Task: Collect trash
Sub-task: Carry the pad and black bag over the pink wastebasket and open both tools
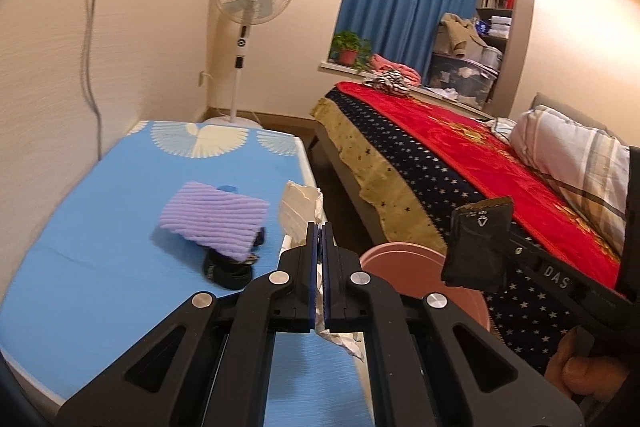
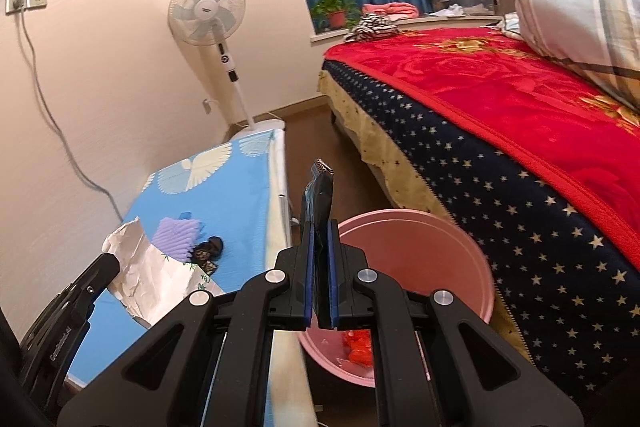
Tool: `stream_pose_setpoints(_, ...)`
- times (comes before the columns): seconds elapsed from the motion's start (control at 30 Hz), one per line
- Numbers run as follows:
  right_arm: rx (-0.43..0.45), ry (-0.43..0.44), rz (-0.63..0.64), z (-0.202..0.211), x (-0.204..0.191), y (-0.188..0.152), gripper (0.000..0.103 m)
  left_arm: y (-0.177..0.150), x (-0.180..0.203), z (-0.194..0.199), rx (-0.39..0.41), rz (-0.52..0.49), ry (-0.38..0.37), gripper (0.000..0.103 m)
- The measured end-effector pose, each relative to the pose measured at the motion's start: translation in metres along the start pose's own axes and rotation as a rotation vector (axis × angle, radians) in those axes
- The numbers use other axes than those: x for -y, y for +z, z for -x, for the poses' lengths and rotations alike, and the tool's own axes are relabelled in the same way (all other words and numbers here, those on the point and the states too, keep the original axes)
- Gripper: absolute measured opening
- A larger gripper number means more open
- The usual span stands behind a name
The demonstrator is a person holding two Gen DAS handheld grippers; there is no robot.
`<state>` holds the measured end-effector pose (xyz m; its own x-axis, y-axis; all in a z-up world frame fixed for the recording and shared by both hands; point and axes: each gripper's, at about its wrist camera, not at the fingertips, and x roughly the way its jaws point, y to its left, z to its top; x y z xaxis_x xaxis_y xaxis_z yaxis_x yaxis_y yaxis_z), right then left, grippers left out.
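black wrapper (image 2: 320, 203) upright, white wrapper (image 1: 298, 205), pink bin (image 2: 420, 251)

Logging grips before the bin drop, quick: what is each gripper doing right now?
Left gripper: shut on a crumpled silvery-white wrapper.
Right gripper: shut on a flat black packet.

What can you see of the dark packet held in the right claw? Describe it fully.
The dark packet is a flat, crinkled black wrapper with a glossy, foil-like look and a small white triangle mark on one face. It stands upright, clamped by its lower part between the blue pads of the right claw. Nothing else touches it. It is next to the pink bin.
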<state>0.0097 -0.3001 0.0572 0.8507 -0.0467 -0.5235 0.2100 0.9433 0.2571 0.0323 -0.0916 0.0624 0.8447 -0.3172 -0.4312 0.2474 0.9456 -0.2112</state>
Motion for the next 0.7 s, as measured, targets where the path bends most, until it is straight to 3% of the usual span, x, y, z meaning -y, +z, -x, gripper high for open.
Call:
stream_pose_setpoints(0.33,-0.016,-0.108,-0.052,-0.008,0.024,0.001,0.006,-0.004,0.038,-0.028,-0.029,-0.038,-0.098,0.002)
stream_pose_setpoints(0.7,-0.043,-0.200,-0.101,-0.027,0.054,-0.001,0.006,-0.016,0.062,-0.068,-0.093,-0.051,-0.146,0.002)
